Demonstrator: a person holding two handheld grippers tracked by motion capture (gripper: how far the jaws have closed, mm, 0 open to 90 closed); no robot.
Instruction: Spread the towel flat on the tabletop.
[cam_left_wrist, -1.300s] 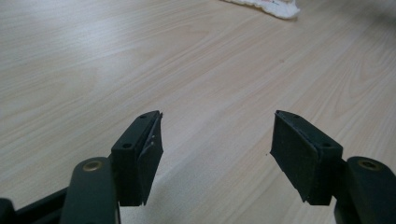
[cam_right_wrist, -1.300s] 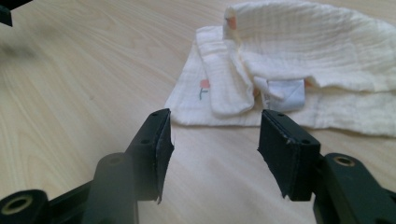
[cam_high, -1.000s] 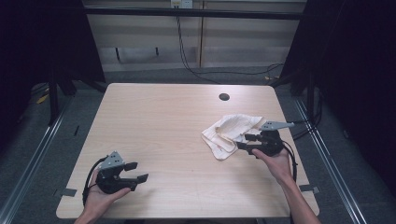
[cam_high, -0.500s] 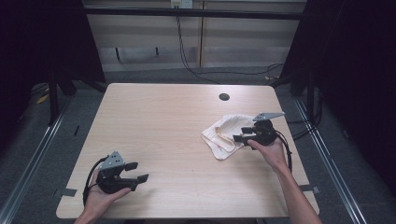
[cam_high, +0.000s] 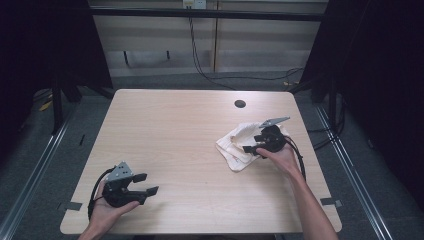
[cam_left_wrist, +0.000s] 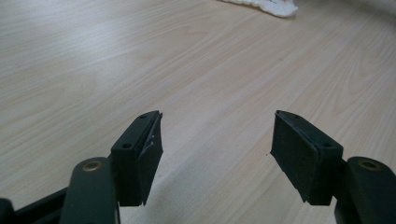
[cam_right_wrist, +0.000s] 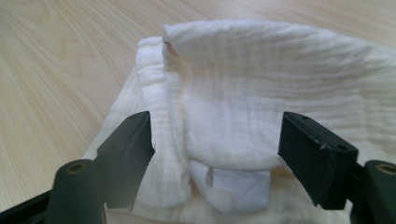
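White crumpled cloth (cam_right_wrist: 243, 116) is seen between the wide-spread fingers (cam_right_wrist: 128, 156) of the right gripper (cam_high: 256, 143), whose jaws have just been opening; whether the pads touch it cannot be told, and nothing is clamped. The cloth lies under and ahead of the fingertips. The left gripper (cam_high: 145, 184) is held spread over bare table (cam_left_wrist: 196, 70), gripping nothing, the cloth well apart. A small tag on the cloth is shown in the right gripper view; both hands are shown in the high view.
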